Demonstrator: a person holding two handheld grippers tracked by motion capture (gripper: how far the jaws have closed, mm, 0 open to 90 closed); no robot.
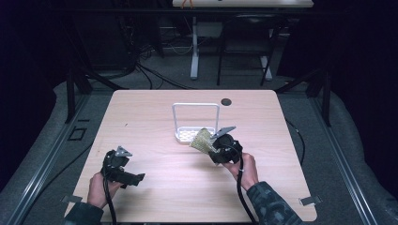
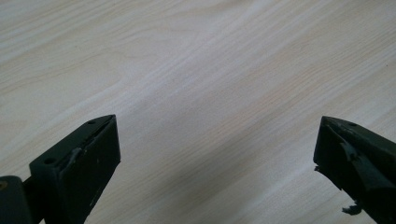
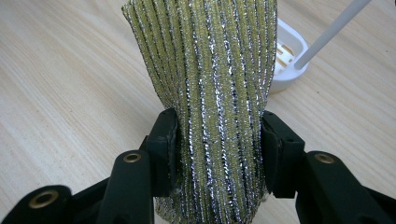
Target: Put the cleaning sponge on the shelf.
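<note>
Right tongs (image 3: 218, 140) clamped on the scouring pad (image 3: 210, 93), left tongs (image 2: 215, 163) wide open and holding nothing

You hold the pad pinched at its middle, lifted off the table (image 1: 155, 183) just beside the white rack (image 1: 195, 122), likely so it can go onto the tray; your left hand (image 1: 96, 190) waits low and well apart, out of the way
</note>
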